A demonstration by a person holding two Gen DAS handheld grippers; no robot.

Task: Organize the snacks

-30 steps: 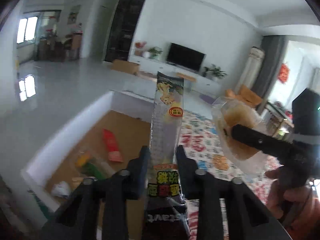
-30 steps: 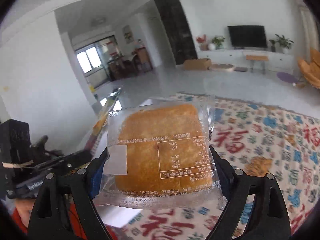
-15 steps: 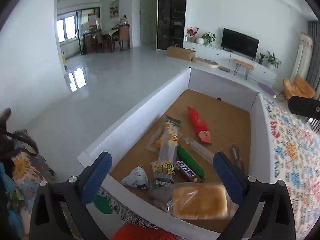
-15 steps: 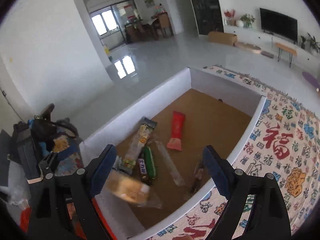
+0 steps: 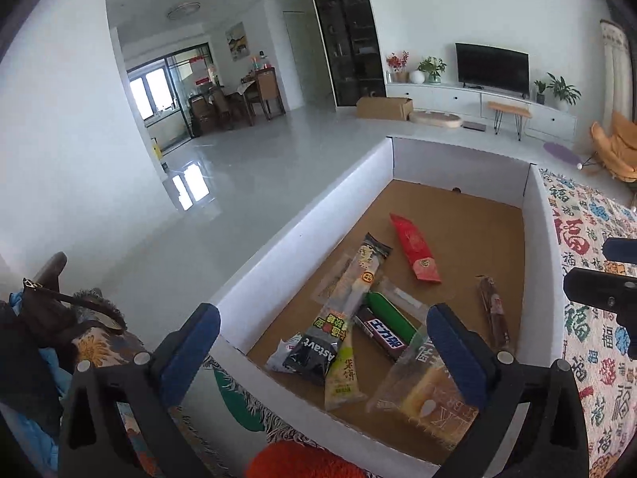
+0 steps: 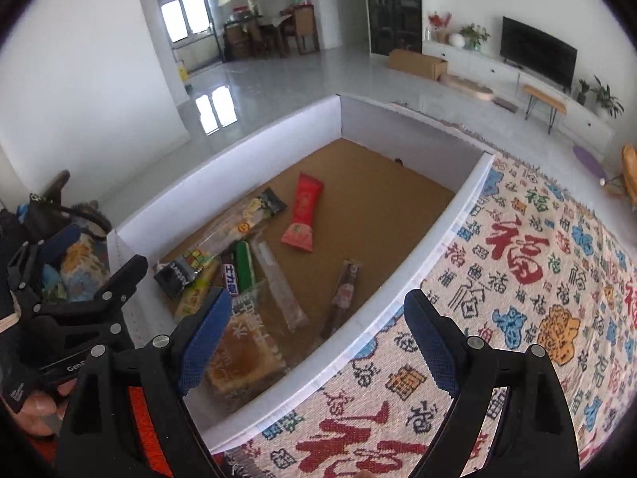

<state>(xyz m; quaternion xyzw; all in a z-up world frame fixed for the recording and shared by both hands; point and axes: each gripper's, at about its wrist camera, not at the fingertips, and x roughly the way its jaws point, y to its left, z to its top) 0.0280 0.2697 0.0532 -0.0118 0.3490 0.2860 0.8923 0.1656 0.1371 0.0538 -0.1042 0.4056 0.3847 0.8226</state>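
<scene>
Both the left gripper (image 5: 322, 338) and right gripper (image 6: 318, 332) have fingers wide and empty over the box (image 5: 302, 235), where the bread pack (image 5: 428, 392) looks light and squishy, so pinch its wrapper edge.

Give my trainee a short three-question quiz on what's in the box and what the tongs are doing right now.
1. True or false: the left tongs are clamped on a snack.
2. Which snack lies nearest the box's near wall? A) red packet B) wrapped bread C) green bar
3. Fill in: the right tongs hang over the box's edge and the patterned ____.

Key
1. False: they stand open, holding nothing.
2. B.
3. Cloth.
</scene>
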